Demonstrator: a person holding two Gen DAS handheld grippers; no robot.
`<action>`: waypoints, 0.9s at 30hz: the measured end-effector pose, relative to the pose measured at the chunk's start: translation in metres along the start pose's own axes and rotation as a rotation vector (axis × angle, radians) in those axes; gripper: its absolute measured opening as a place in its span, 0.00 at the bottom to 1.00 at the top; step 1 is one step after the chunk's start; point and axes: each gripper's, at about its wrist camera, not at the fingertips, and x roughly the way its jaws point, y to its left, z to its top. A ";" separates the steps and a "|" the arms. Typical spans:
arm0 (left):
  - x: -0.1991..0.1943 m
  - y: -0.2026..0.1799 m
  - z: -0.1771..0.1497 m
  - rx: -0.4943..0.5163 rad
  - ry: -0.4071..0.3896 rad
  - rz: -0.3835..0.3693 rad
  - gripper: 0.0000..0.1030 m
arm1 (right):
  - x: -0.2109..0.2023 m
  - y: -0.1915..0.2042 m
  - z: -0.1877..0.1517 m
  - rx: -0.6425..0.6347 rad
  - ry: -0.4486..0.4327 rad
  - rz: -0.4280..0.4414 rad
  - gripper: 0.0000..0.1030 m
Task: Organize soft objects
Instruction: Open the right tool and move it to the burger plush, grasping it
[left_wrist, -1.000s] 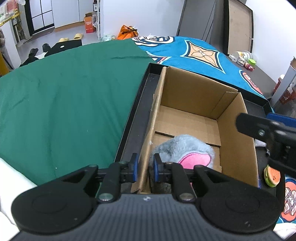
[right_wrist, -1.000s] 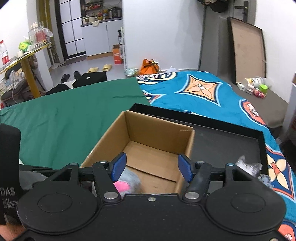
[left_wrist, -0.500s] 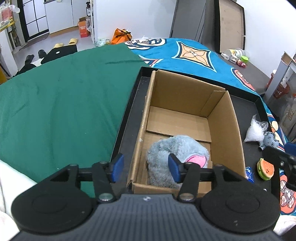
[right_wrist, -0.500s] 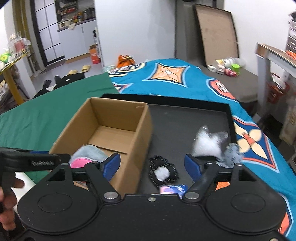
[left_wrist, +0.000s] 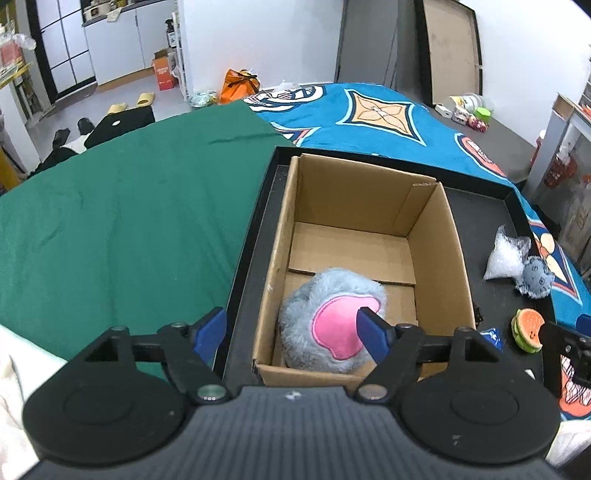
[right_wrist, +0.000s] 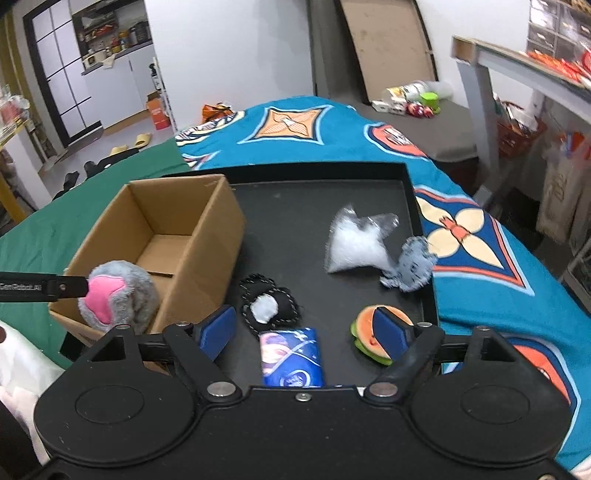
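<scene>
Left wrist view: looked forward and down from close above the near end of the cardboard box (left_wrist: 369, 236), toward the far wall.
Right wrist view: looked down from close over the black tray (right_wrist: 295, 206), just right of the box.
Shared: box, tray, grey plush (left_wrist: 332, 321), patterned blanket (right_wrist: 314, 133).

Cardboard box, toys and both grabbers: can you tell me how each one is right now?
Cardboard box: open-topped, upright in the black tray.
Grey and pink plush: inside the box, at its near end.
Left gripper: open, holding nothing.
Right gripper: open, holding nothing.
Burger toy: lying on the tray, outside the box.
Clear stuffing bag: on the tray, blurred.
Blue pouch: flat on the tray.
</scene>
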 end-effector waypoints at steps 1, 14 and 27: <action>0.000 -0.002 0.000 0.009 0.002 0.003 0.74 | 0.002 -0.004 -0.001 0.009 0.003 0.000 0.78; 0.014 -0.030 -0.004 0.099 0.040 0.046 0.77 | 0.038 -0.048 -0.014 0.125 0.047 -0.056 0.78; 0.027 -0.058 -0.006 0.210 0.075 0.175 0.82 | 0.068 -0.058 -0.025 0.141 0.072 -0.057 0.78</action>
